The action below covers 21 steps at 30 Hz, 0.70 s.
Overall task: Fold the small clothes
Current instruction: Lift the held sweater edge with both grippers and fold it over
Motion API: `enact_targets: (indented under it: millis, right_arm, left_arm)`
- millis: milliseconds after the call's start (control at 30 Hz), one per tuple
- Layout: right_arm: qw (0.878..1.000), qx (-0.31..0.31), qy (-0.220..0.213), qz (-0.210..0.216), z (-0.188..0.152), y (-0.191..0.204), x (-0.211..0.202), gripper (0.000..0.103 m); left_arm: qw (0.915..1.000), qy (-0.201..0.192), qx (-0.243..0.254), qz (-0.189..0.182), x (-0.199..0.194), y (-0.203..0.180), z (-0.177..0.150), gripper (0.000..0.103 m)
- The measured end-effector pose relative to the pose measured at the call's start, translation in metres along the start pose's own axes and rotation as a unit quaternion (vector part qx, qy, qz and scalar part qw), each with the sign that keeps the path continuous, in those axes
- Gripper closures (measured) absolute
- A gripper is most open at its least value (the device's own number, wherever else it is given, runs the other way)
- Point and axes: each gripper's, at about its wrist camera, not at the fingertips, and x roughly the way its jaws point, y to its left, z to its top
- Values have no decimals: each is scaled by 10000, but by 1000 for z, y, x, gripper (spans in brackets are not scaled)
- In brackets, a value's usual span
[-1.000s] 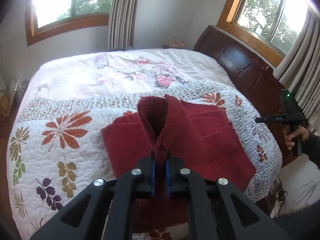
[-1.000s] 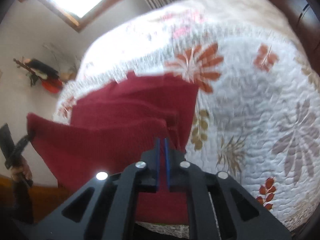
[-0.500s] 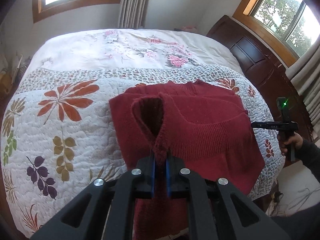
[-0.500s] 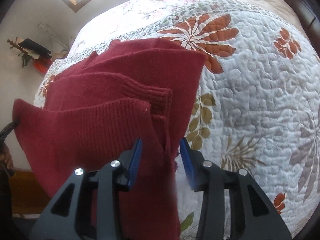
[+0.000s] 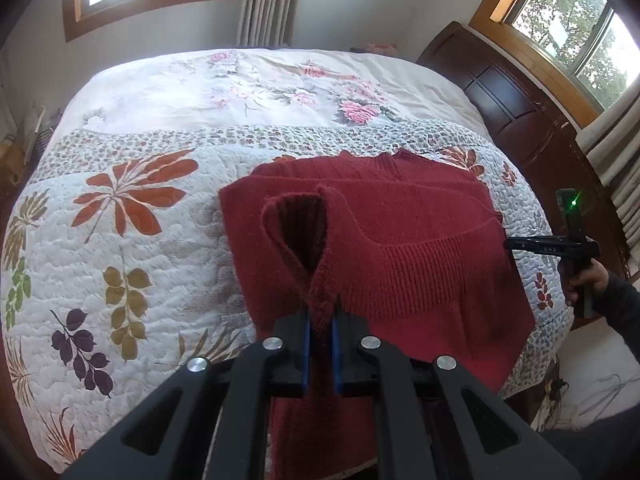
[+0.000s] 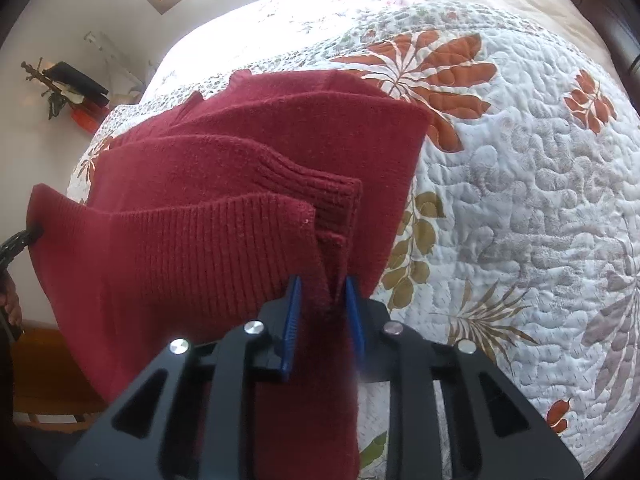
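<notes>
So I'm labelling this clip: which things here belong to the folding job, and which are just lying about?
In the job:
- red sweater, part folded on the bed quilt
- left gripper, shut on its hem
- right gripper, fingers apart around the knit

Lying about:
- curtains
- dark headboard
- wall ornament

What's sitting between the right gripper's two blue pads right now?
In the right wrist view, a bunched edge of the red sweater runs between the right gripper pads, which stand apart around it; nothing else is there.

Red sweater (image 6: pixel 224 208) btwn parted claw (image 6: pixel 320 304) fingers
</notes>
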Motion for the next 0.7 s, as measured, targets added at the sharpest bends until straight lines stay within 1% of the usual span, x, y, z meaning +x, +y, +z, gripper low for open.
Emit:
enact_targets:
  millis: [67,100,200,267,333,367,400,433,500,567,700]
  right_arm:
    - [10000,-29,-13,-2,1,2,-1,87]
    - [10000,-66,-29,-12,0,4,-3,96]
    - [9997,-220,-79,28,0,10,-10,97]
    - [9996,-265,-71,75,0,12,-11,95]
    - [9997,-237,-13,95,0,12,-6,85]
    - [9997,-224,10,104,1,12,-2,85]
    - [9997,-230,16,84,1,12,-1,90]
    - [9997,-235,-1,60,1,13,-1,97]
    - [9997,-110,-131,170,1,12,-11,98]
    - [9994,-76,-265,188,2,12,-24,98]
    - [9979,-80,-617,205,1,21,-62,98]
  left_arm:
    - [10000,19,-15,-7,1,1,-1,95]
    - [10000,31,-32,-13,2,2,-1,95]
    - [9999,54,-88,-36,5,5,-3,95]
    - [9999,61,-108,-41,6,5,-4,95]
    - [9999,69,-109,-41,7,6,-5,95]
    - [9999,75,-106,-30,8,6,-5,95]
    - [9999,75,-100,-24,8,6,-5,95]
    - [9999,74,-87,-6,7,5,-5,95]
    - [10000,33,-71,13,4,4,-4,95]
    - [9999,-68,-14,81,-5,1,-3,95]
    - [9994,-301,115,130,-24,-11,2,95]
